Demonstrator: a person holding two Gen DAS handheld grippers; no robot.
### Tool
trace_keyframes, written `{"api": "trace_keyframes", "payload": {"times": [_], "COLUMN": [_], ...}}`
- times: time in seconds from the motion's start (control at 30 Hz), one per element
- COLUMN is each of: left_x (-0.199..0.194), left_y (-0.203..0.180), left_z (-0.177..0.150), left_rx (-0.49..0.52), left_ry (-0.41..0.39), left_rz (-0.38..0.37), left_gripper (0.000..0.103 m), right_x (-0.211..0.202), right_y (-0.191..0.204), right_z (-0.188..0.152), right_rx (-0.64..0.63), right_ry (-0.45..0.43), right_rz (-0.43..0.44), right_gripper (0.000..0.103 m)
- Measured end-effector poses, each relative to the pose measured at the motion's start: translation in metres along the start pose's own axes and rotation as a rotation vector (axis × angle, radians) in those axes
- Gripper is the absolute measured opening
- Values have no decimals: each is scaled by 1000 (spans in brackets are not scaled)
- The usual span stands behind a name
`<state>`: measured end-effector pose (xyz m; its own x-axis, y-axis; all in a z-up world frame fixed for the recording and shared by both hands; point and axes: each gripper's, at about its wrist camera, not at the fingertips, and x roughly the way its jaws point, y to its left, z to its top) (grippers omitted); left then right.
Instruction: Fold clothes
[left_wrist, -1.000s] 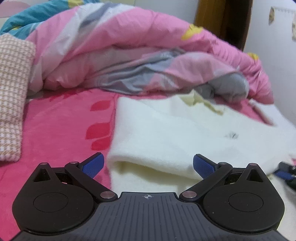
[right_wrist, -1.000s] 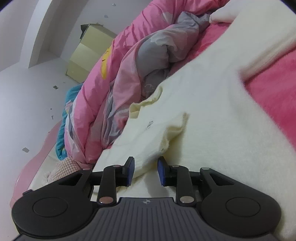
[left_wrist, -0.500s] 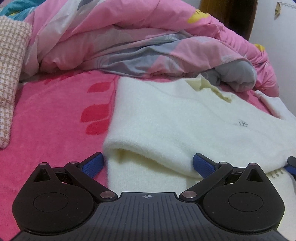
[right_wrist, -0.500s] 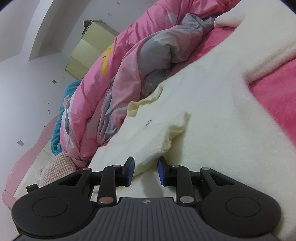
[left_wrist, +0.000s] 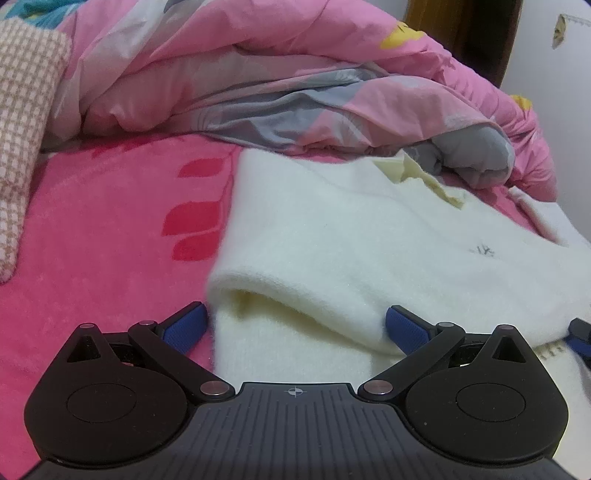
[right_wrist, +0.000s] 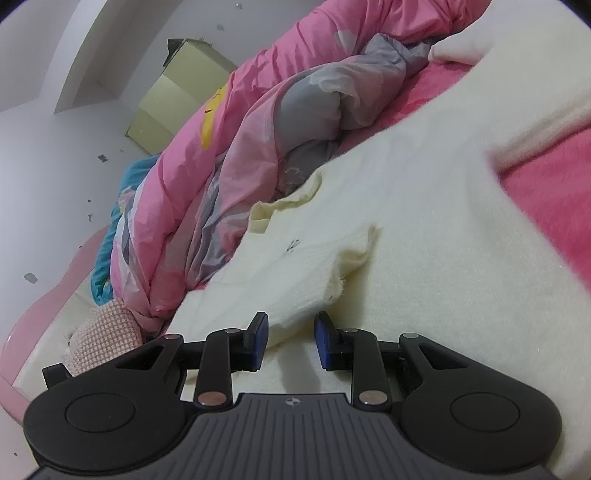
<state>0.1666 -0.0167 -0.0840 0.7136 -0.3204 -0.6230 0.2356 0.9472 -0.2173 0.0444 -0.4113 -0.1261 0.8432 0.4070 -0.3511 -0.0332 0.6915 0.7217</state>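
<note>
Sweater, cream, fleecy, spread on pink bed beside rumpled pink-grey quilt. Left wrist view: left tool spread wide, blue pads flanking folded sweater corner, not pressing it. Right wrist view: right tool narrow; sweater cuff lies between pads, grip uncertain.

The bed, covered in a pink leaf-print blanket, carries a cream sweater spread flat, a bunched pink-and-grey quilt behind it, and a checked pillow at its edge.
</note>
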Motion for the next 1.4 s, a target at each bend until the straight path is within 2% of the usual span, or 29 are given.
{"api": "trace_keyframes", "payload": {"times": [0.1,0.33,0.5,0.6,0.7,0.9,1.1,1.2,1.23,1.3,1.33,1.37,1.4], "left_x": [-2,-19,-32,-31,-29,-22,-20,-20,-20,-20,-20,-20,-20], "left_y": [-1,4,0,-1,0,4,5,6,5,5,5,5,4], "left_z": [0,1,2,2,2,2,2,2,2,2,2,2,1], "left_rx": [3,-20,2,8,11,-5,-13,-13,-13,-12,-10,-7,-5], "left_ry": [-8,-99,-175,-166,-157,-110,-97,-94,-93,-94,-94,-95,-95], "left_rz": [-2,-16,29,46,55,62,57,55,53,50,49,47,46], "left_gripper": [103,103,103,103,103,103,103,103,103,103,103,103,103], "right_x": [0,0,-1,-1,-1,-7,2,8,10,15,17,20,22], "right_y": [0,0,0,2,2,2,8,11,13,16,18,19,23], "right_z": [0,0,1,4,8,16,19,21,21,25,27,30,34], "right_rx": [-1,0,13,43,125,302,322,305,295,270,256,241,219], "right_ry": [-2,-5,-4,6,17,18,28,24,23,28,33,41,46], "right_rz": [-2,-6,-9,-31,-56,-43,-99,-135,-150,-195,-215,-224,-230], "right_gripper": [28,28,28,28,29,57,59,55,50,32,17,10,9]}}
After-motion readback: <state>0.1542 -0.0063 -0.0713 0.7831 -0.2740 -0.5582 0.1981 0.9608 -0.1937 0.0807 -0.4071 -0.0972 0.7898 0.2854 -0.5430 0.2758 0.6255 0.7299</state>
